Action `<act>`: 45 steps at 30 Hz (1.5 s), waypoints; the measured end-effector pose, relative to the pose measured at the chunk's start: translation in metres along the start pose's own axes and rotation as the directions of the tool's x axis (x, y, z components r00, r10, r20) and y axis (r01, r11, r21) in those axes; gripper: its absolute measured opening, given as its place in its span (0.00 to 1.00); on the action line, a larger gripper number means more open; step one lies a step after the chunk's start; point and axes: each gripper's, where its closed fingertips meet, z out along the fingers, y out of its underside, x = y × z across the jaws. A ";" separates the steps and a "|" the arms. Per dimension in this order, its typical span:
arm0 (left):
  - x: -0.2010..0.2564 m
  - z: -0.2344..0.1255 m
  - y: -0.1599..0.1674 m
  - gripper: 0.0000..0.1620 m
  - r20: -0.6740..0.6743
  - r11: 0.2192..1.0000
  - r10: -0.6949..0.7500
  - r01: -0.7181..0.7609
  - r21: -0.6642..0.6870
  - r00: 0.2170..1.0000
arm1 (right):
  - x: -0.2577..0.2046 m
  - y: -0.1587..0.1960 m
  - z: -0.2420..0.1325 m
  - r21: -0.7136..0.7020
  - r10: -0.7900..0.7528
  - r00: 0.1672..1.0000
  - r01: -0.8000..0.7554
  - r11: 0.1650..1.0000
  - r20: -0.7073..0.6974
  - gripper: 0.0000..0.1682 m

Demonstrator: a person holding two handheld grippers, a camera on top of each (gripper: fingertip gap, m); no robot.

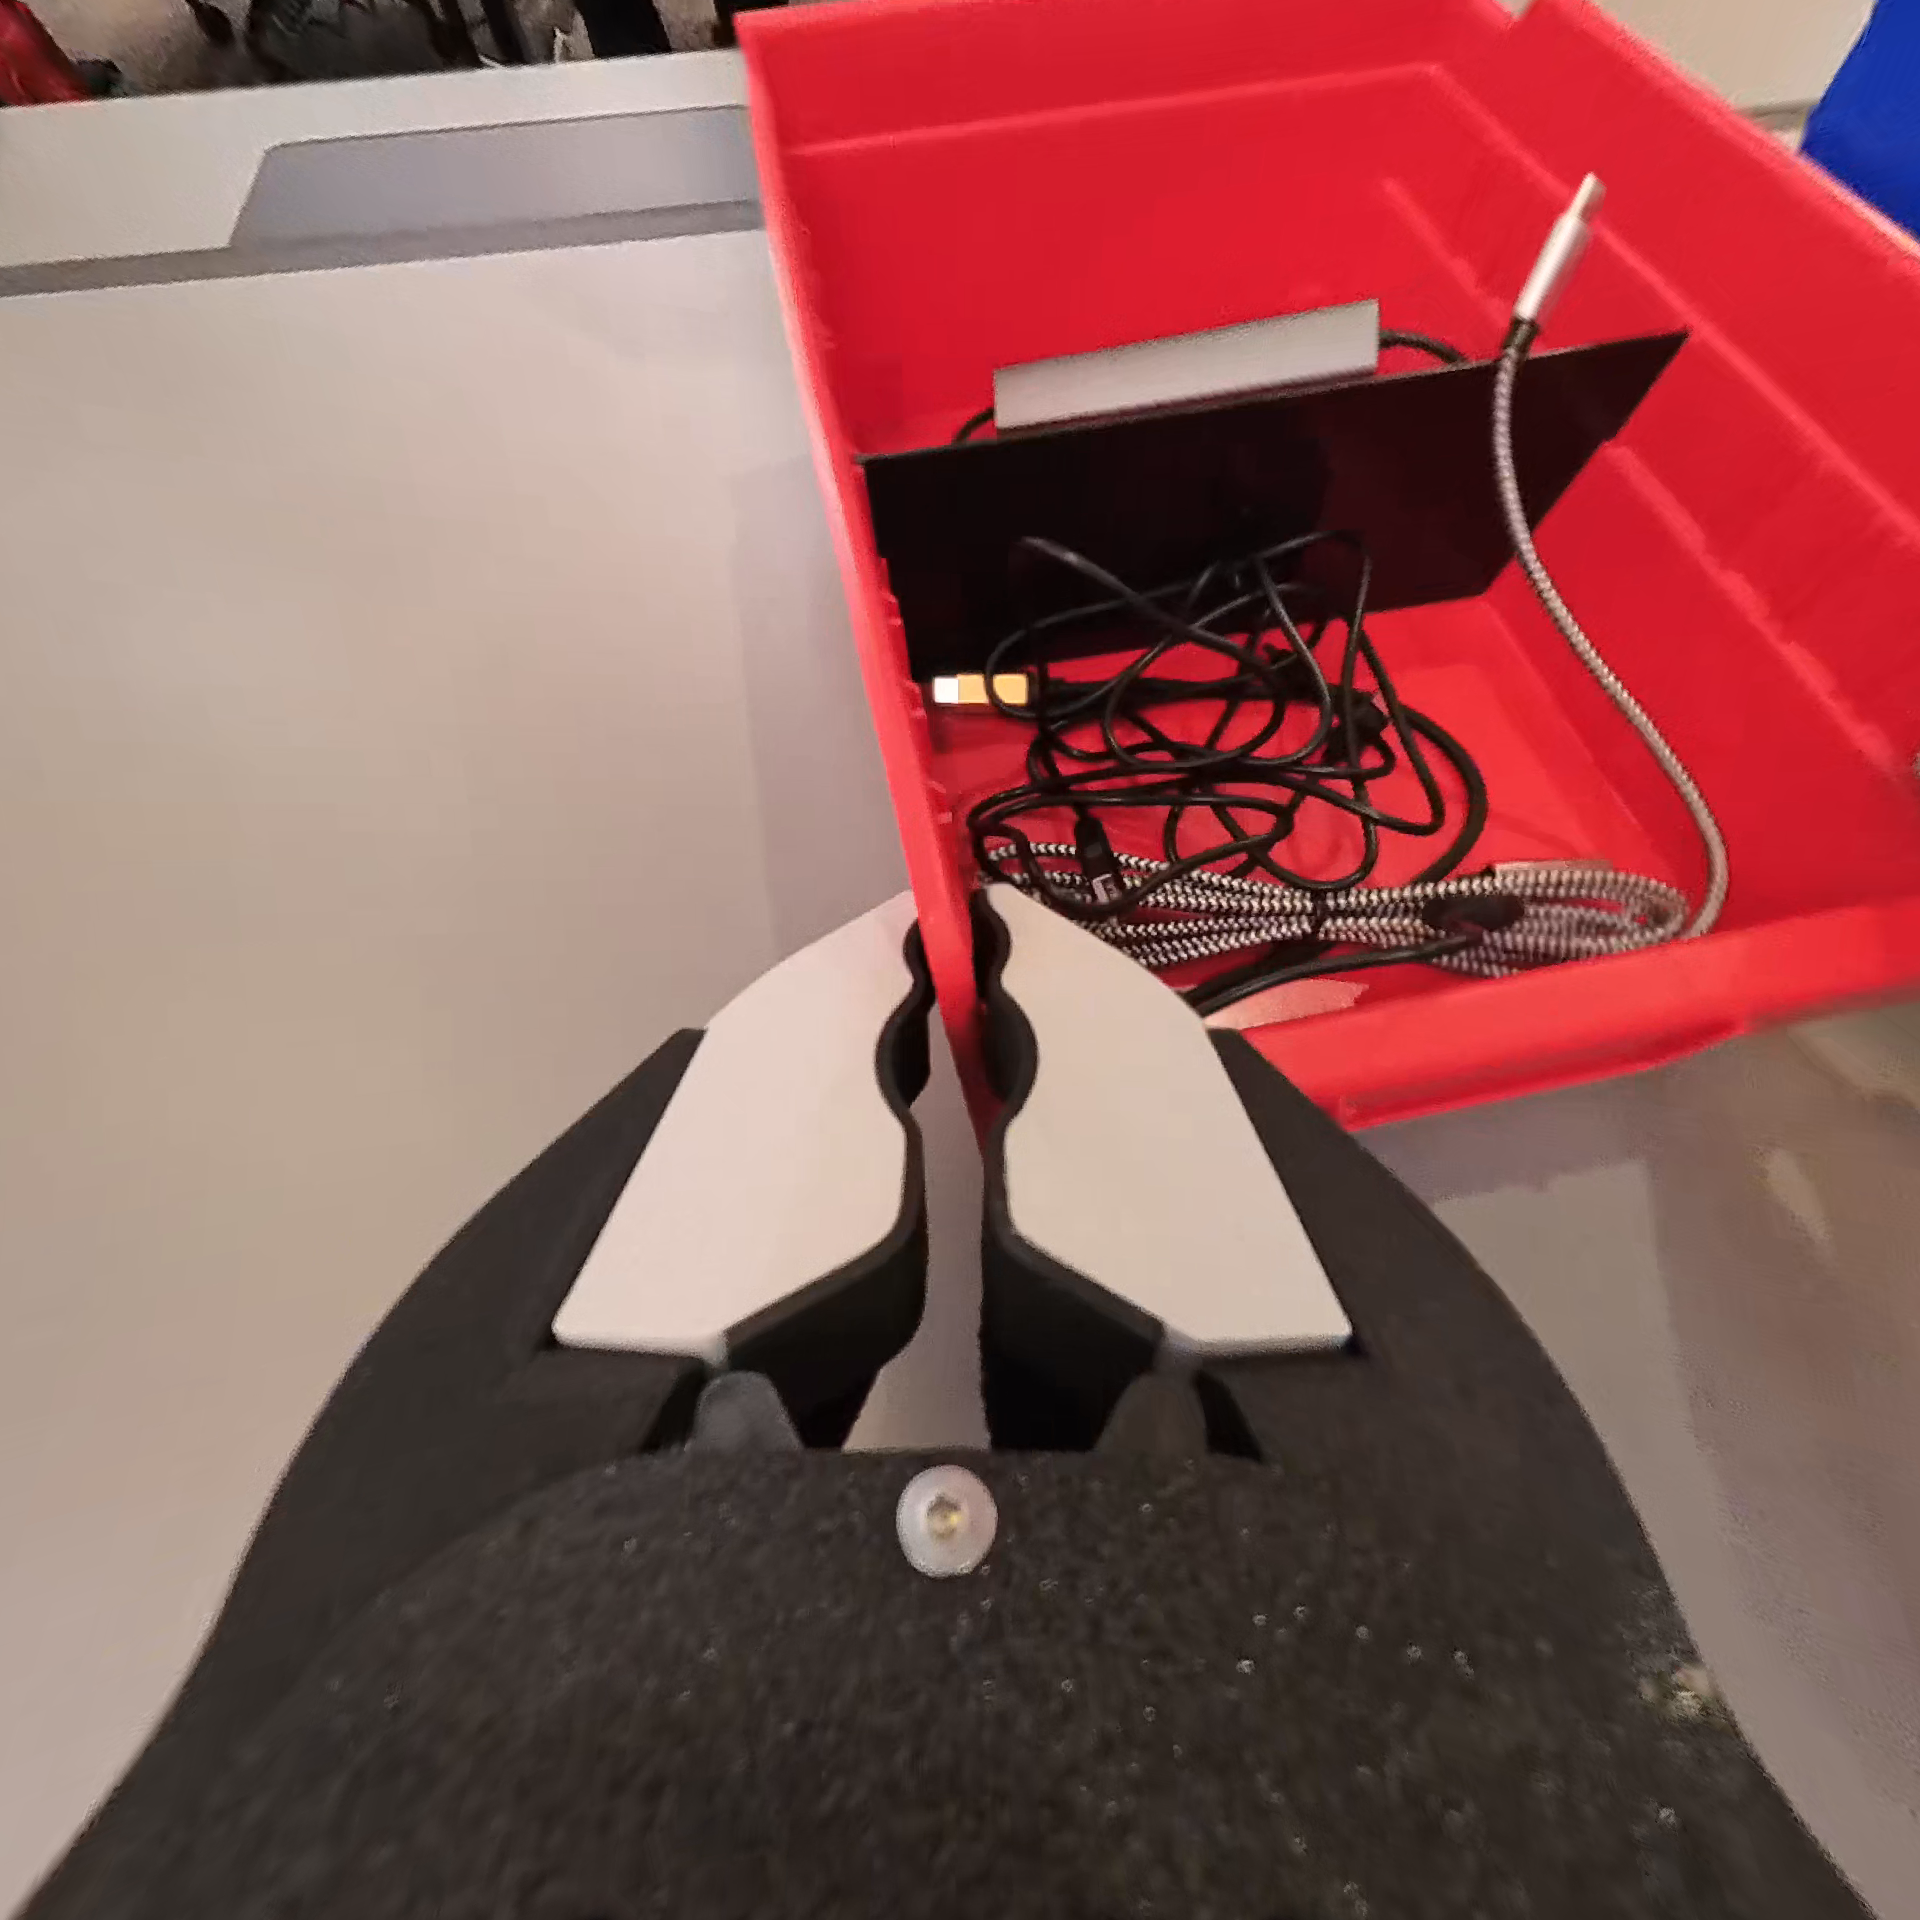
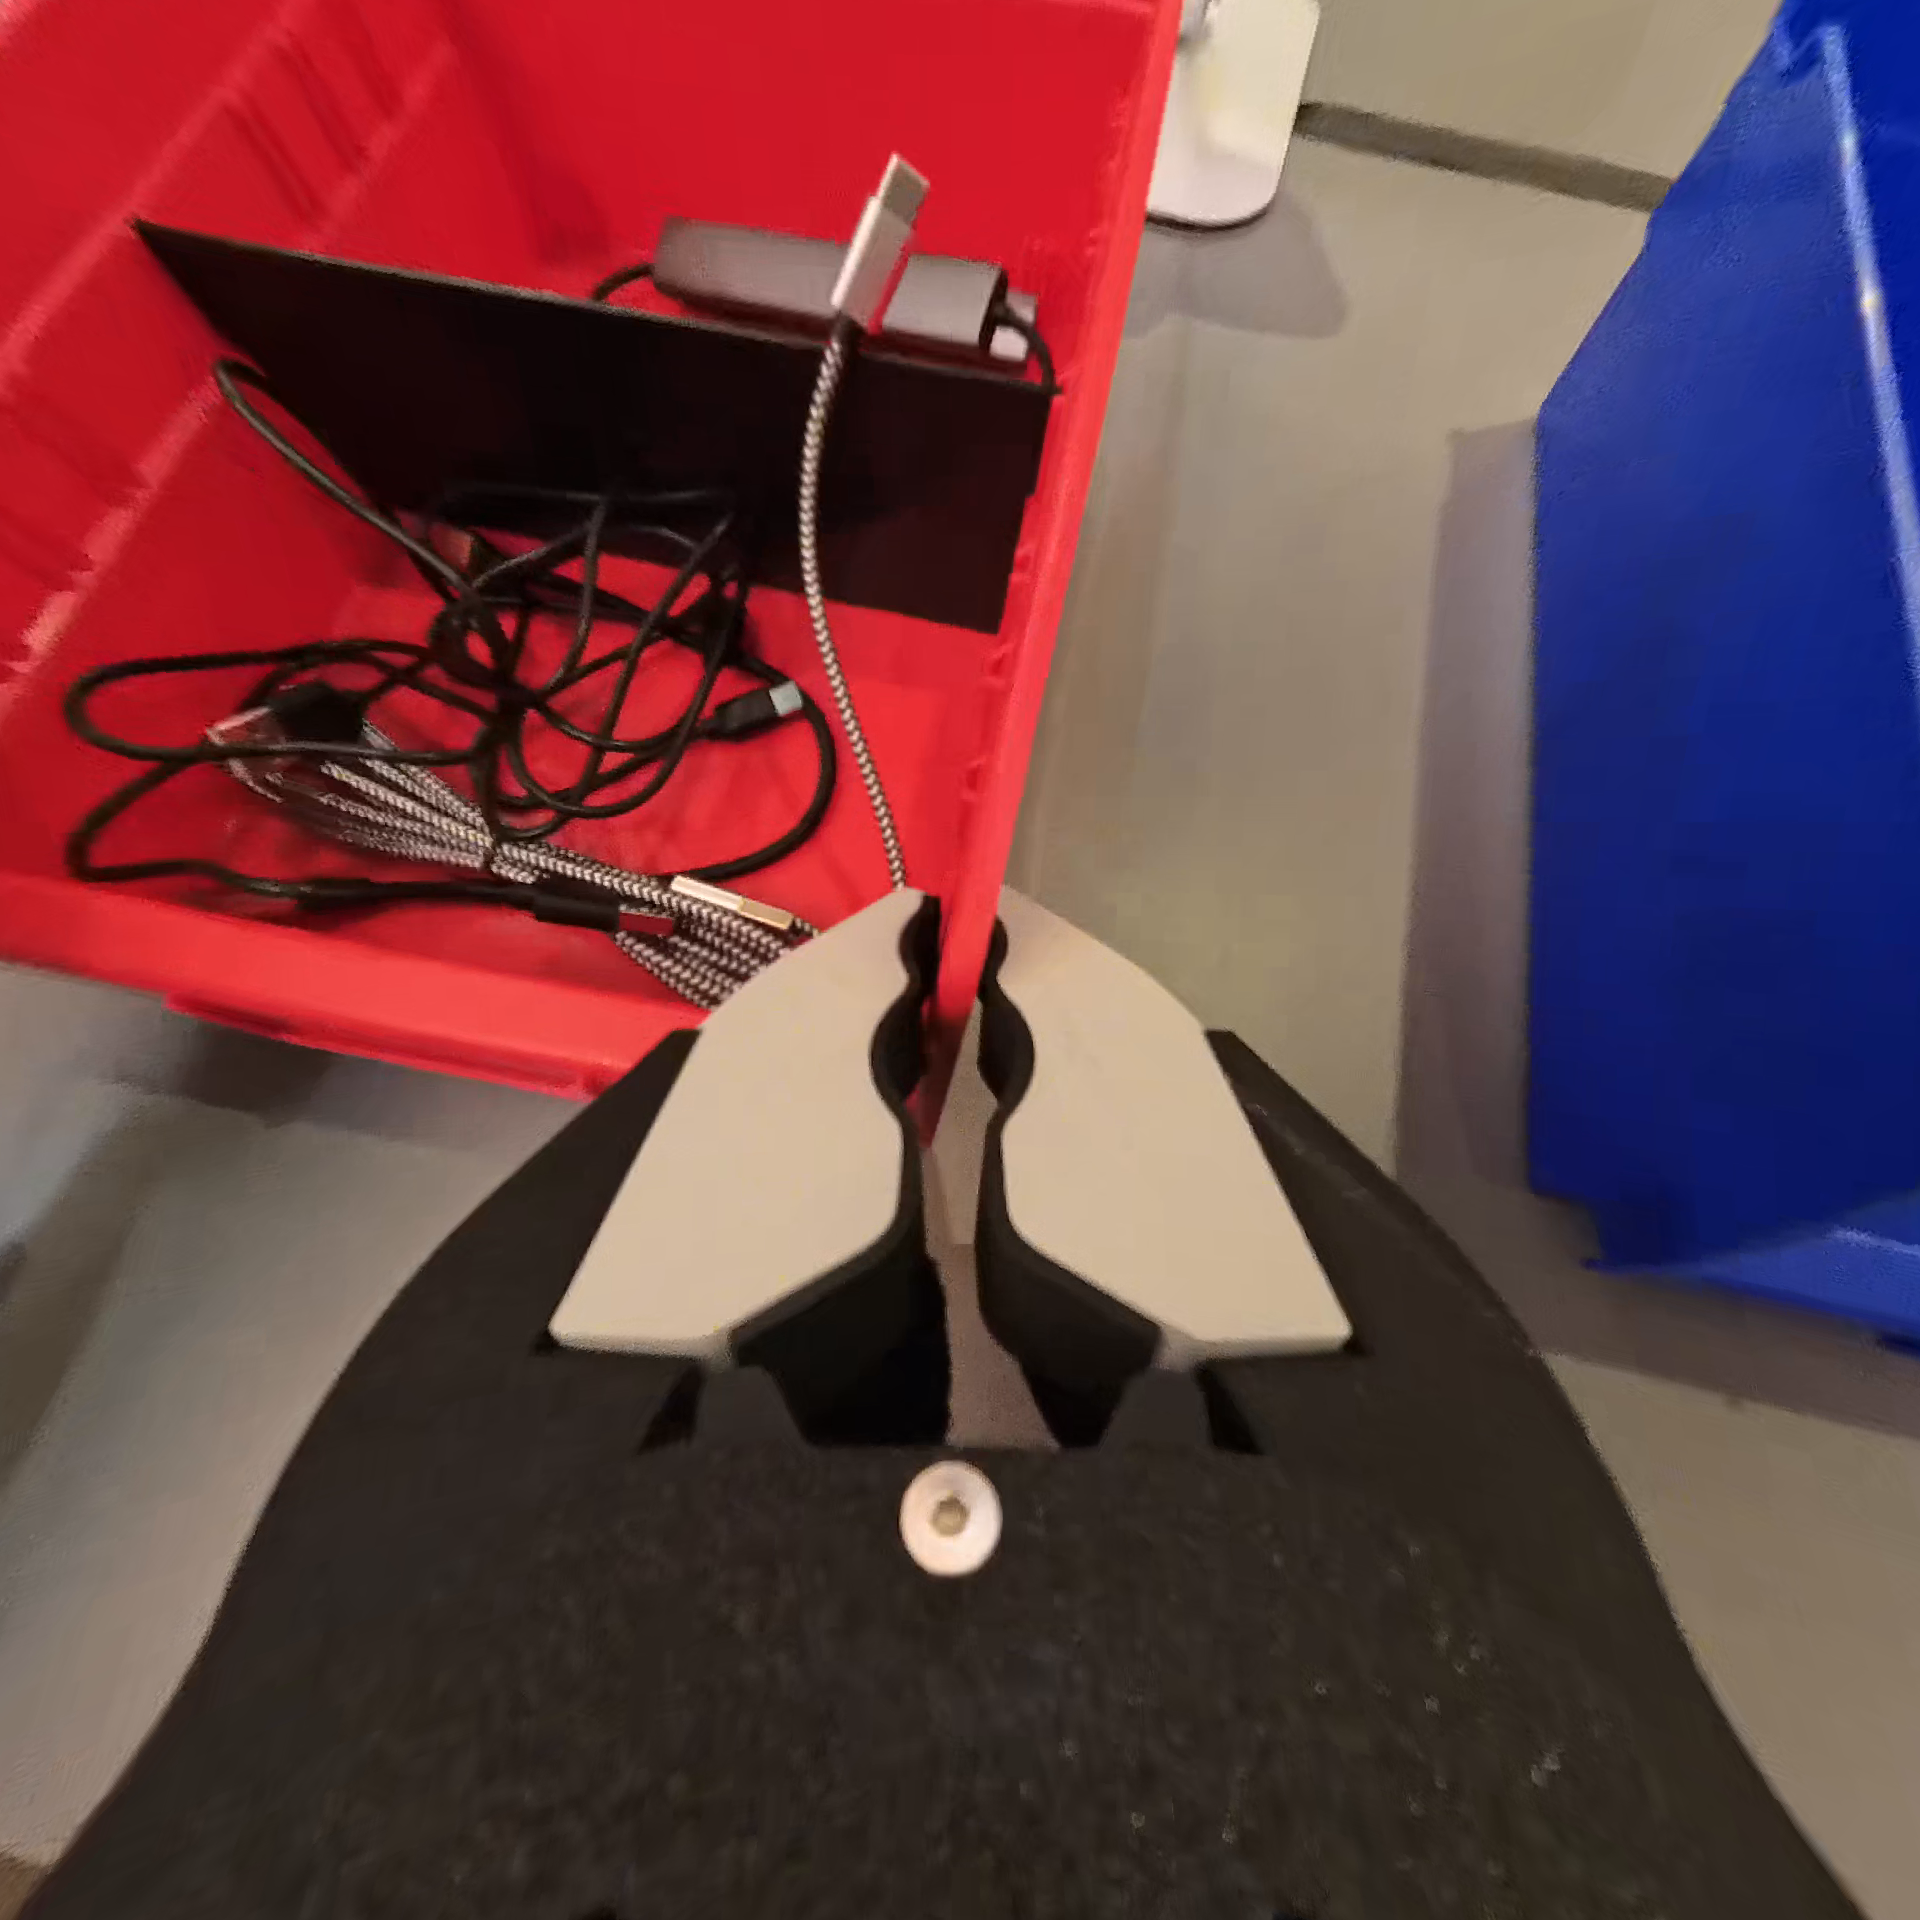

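A red plastic bin (image 1: 1039, 208) sits on a grey table. My left gripper (image 1: 954, 935) is shut on the bin's left wall near its front corner. My right gripper (image 2: 961, 925) is shut on the bin's right wall (image 2: 1060, 623) near its front corner. Inside lie tangled black cables (image 1: 1226, 707) and a braided black-and-white cable (image 1: 1351, 904), whose silver plug (image 1: 1558, 249) sticks up over a black divider (image 1: 1247, 488). Behind the divider rests a grey rectangular hub (image 1: 1184, 364). The cables (image 2: 540, 665), divider (image 2: 623, 416) and hub (image 2: 831, 281) also show in the right wrist view.
A blue bin (image 2: 1725, 727) stands to the right of the red bin, also seen as a corner (image 1: 1870, 114). A white stand base (image 2: 1226, 135) sits behind. The grey table (image 1: 416, 727) stretches left, with a raised white ledge (image 1: 364, 166) at the back. Some 20 cm of space lies between my two pairs of fingers.
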 end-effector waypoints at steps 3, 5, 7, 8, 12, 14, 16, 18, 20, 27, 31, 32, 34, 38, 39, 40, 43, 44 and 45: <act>-0.025 -0.012 -0.019 0.02 0.014 0.997 -0.022 0.021 0.076 1.000 | -0.024 -0.019 -0.010 0.091 0.069 0.997 -0.071 0.993 0.025 0.03; -0.052 -0.023 -0.024 0.02 0.018 0.996 -0.059 0.058 0.069 0.998 | -0.049 -0.032 -0.012 0.119 0.039 0.999 -0.039 0.992 0.002 0.02; -0.088 -0.032 -0.020 0.02 0.045 0.993 -0.090 0.087 0.077 0.995 | -0.084 -0.046 -0.011 0.152 0.018 1.000 -0.021 0.988 0.018 0.03; -0.107 -0.037 -0.018 0.02 0.058 0.991 -0.108 0.103 0.090 0.992 | -0.103 -0.053 -0.010 0.176 0.000 1.000 -0.004 0.984 0.023 0.03; -0.186 -0.052 -0.010 0.02 0.120 0.988 -0.103 0.088 0.123 0.987 | -0.183 -0.073 0.002 0.246 -0.095 0.994 0.080 0.966 0.048 0.03; -0.222 -0.054 -0.010 0.02 0.122 0.988 -0.088 0.071 0.138 0.989 | -0.218 -0.074 0.013 0.247 -0.118 0.990 0.096 0.964 0.077 0.03; -0.251 -0.052 -0.009 0.02 0.115 0.987 -0.075 0.057 0.150 0.991 | -0.248 -0.070 0.024 0.237 -0.126 0.987 0.098 0.967 0.104 0.04; -0.273 -0.044 0.000 0.02 0.112 0.989 -0.060 0.044 0.140 0.992 | -0.271 -0.061 0.034 0.203 -0.134 0.982 0.105 0.973 0.134 0.05; -0.289 -0.034 0.012 0.02 0.120 0.990 -0.037 0.020 0.137 0.992 | -0.289 -0.048 0.042 0.168 -0.131 0.974 0.100 0.981 0.185 0.07; -0.287 -0.036 0.021 0.18 -0.040 0.960 -0.220 0.224 0.168 0.975 | -0.300 -0.043 0.028 0.219 -0.217 0.879 0.133 0.967 0.424 0.15; -0.295 -0.068 0.010 0.17 0.002 0.947 -0.212 0.205 0.247 0.977 | -0.258 -0.058 -0.017 0.374 -0.282 0.776 0.065 0.925 0.564 0.21; -0.297 -0.080 0.006 0.14 0.027 0.945 -0.189 0.175 0.276 0.982 | -0.240 -0.065 -0.030 0.471 -0.352 0.755 0.065 0.880 0.553 0.20; -0.290 -0.103 -0.007 0.11 0.035 0.932 -0.114 0.095 0.349 0.993 | -0.195 -0.064 -0.043 0.509 -0.400 0.758 0.105 0.854 0.515 0.08; -0.265 -0.122 -0.014 0.02 0.070 0.940 -0.056 0.028 0.340 0.996 | -0.109 -0.038 -0.062 0.409 -0.346 0.713 0.091 0.908 0.610 0.01; -0.256 -0.121 -0.014 0.03 0.072 0.947 -0.058 0.032 0.321 0.996 | -0.085 -0.029 -0.063 0.363 -0.311 0.720 0.087 0.928 0.621 0.01; -0.247 -0.121 -0.016 0.05 0.073 0.949 -0.053 0.028 0.315 0.996 | -0.064 -0.021 -0.068 0.344 -0.302 0.719 0.092 0.934 0.627 0.01; -0.220 -0.121 -0.024 0.00 0.126 0.954 0.003 -0.040 0.299 0.992 | 0.005 -0.009 -0.078 0.327 -0.253 0.810 0.081 0.942 0.530 0.00; -0.209 -0.120 -0.027 0.00 0.135 0.953 0.027 -0.066 0.296 0.990 | 0.027 -0.003 -0.080 0.318 -0.253 0.844 0.104 0.942 0.473 0.00; -0.194 -0.118 -0.030 0.00 0.120 0.954 0.050 -0.083 0.288 0.991 | 0.046 0.003 -0.083 0.303 -0.256 0.867 0.128 0.944 0.429 0.00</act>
